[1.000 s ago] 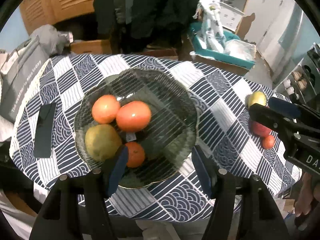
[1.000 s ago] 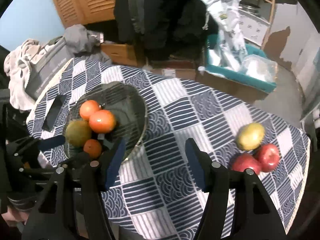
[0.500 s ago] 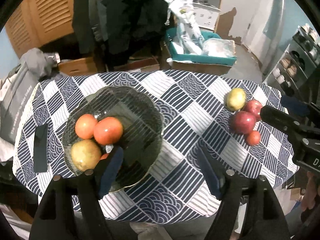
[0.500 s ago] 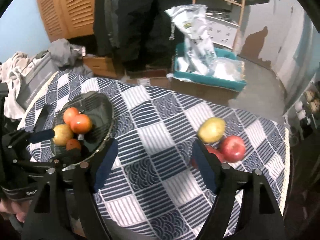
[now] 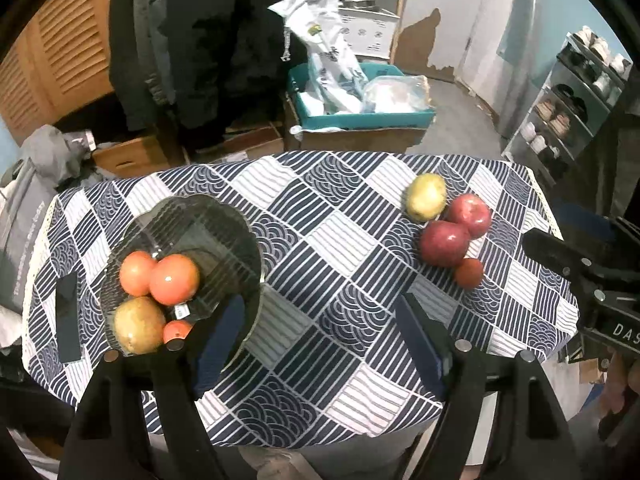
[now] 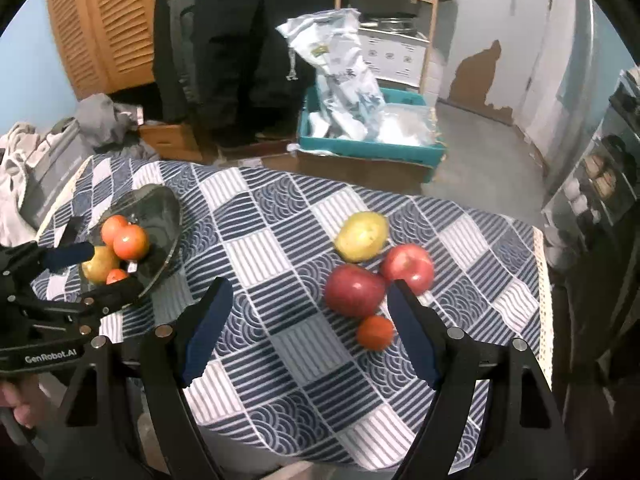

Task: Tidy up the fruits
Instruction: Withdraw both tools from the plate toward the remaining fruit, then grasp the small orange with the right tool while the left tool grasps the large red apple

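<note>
A dark glass bowl [image 5: 224,232] on the left of the table holds two orange tomatoes [image 5: 174,279], a yellow pear [image 5: 138,330] and a small orange fruit [image 5: 176,331]. On the right lie a yellow pear [image 5: 426,197], two red apples [image 5: 444,243] and a small red-orange fruit [image 5: 469,273]. My left gripper [image 5: 320,338] is open and empty, above the table's near edge beside the bowl. My right gripper [image 6: 308,328] is open and empty, its right finger [image 6: 408,332] just in front of the red apples [image 6: 354,290] and the small fruit [image 6: 375,332]. The bowl also shows in the right wrist view [image 6: 160,220].
The round table has a blue and white patterned cloth [image 5: 332,240]. A black flat object [image 5: 68,320] lies left of the bowl. Beyond the table are a teal crate with bags [image 5: 360,96], cardboard boxes, hanging dark coats and a shelf rack at the right.
Both grippers have pulled back and up from the table. The left gripper has swung away from the bowl toward the middle; the right gripper has shifted right, toward the loose fruit.
</note>
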